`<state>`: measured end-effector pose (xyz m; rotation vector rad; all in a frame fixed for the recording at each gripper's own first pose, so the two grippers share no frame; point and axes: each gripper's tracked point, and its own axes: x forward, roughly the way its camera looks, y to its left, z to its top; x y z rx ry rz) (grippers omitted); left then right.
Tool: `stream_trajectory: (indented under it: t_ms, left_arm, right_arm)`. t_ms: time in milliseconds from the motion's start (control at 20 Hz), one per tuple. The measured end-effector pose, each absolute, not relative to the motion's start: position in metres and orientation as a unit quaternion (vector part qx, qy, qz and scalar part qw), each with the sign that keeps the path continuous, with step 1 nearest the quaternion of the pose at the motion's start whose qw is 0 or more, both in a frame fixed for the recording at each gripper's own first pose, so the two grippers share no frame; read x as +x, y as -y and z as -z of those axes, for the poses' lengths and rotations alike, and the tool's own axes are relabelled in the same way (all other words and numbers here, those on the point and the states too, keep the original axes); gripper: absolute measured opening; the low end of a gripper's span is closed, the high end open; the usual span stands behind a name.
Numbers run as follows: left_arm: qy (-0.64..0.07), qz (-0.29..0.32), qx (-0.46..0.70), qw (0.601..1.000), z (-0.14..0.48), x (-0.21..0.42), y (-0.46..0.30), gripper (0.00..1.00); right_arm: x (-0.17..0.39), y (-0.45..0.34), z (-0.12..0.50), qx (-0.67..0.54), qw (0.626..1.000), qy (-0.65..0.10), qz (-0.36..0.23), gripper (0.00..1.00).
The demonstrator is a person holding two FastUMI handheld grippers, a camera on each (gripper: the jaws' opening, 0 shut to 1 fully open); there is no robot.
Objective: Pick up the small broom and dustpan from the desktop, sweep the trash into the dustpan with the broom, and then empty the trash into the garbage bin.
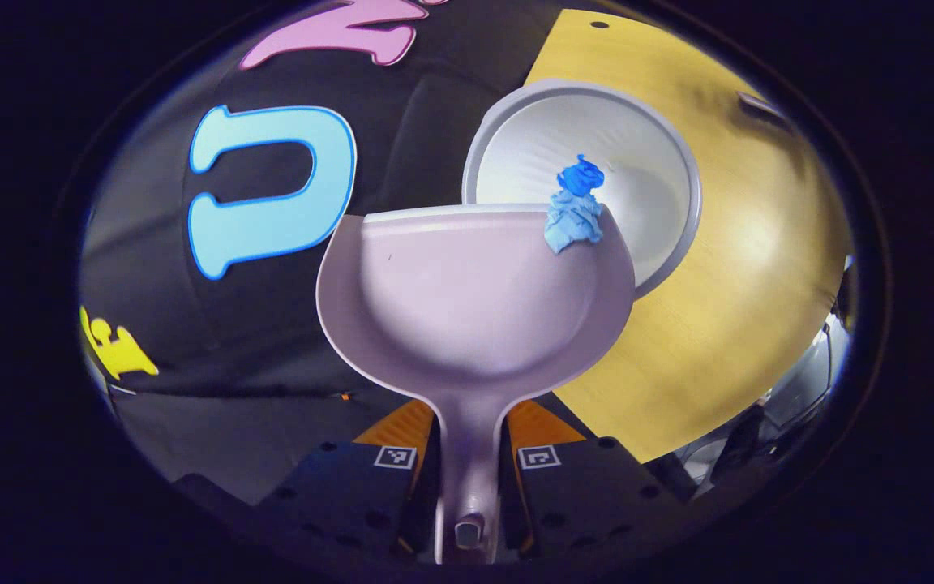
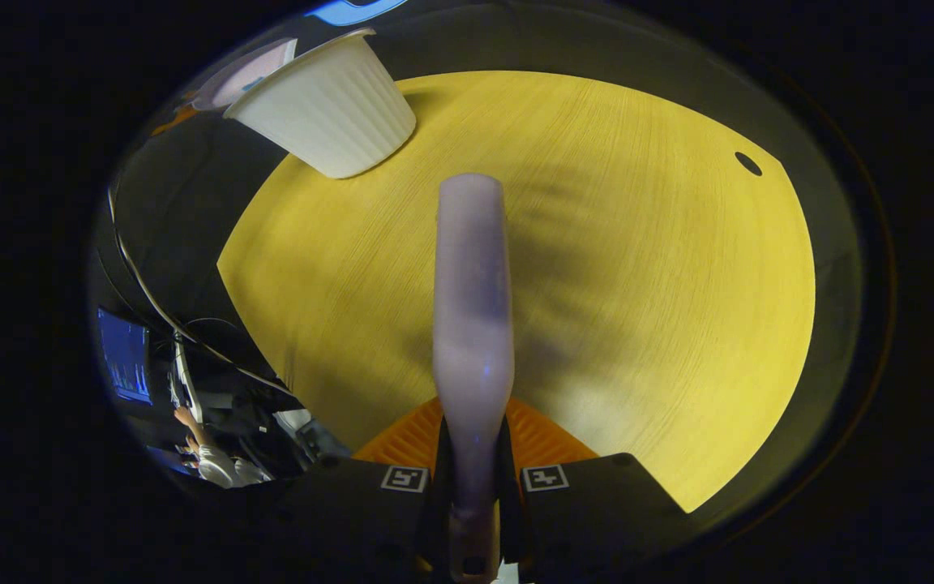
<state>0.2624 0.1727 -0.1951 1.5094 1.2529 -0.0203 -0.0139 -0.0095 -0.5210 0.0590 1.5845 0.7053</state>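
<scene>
Left gripper (image 1: 467,466): clamped on handle of pale lilac plastic dustpan (image 1: 467,300) | crumpled blue paper trash (image 1: 572,215) at pan's far lip, right corner | white ribbed plastic garbage bin (image 1: 645,174) just beyond, mouth open toward lip, near yellow wooden desktop (image 1: 726,324) edge; room ahead | right gripper (image 2: 475,478): clamped on lilac broom (image 2: 473,308), axis straight ahead, over desktop.

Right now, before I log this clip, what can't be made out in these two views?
- Left gripper view: the garbage bin floor, partly hidden by the dustpan and the blue trash.
- Left gripper view: the dustpan handle's end, cut off at the bottom edge.
- Right gripper view: the broom bristles, hidden behind its own handle seen end-on.
- Right gripper view: the bin's inside; its outer wall faces the camera.
</scene>
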Motion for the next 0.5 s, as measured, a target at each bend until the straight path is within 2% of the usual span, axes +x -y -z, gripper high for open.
stream_trajectory:
  t_ms: [200, 250, 350, 500]
  left_arm:
    - [-0.495, -0.001, 0.691, 0.527, 0.191, 0.258, -0.191, 0.3]
    - [-0.48, -0.007, 0.694, 0.536, 0.193, 0.257, -0.194, 0.3]
    - [-0.46, -0.028, 0.663, 0.59, 0.197, 0.253, -0.194, 0.29]
    - [-0.438, -0.04, 0.563, 0.7, 0.214, 0.247, -0.181, 0.29]
  right_arm:
    - [-0.005, 0.007, 0.52, 0.039, 0.656, -0.69, -0.304, 0.28]
    - [-0.002, 0.009, 0.521, 0.039, 0.661, -0.688, -0.297, 0.28]
    - [0.005, 0.013, 0.524, 0.039, 0.671, -0.684, -0.284, 0.28]
    - [0.013, 0.019, 0.519, 0.049, 0.684, -0.679, -0.263, 0.28]
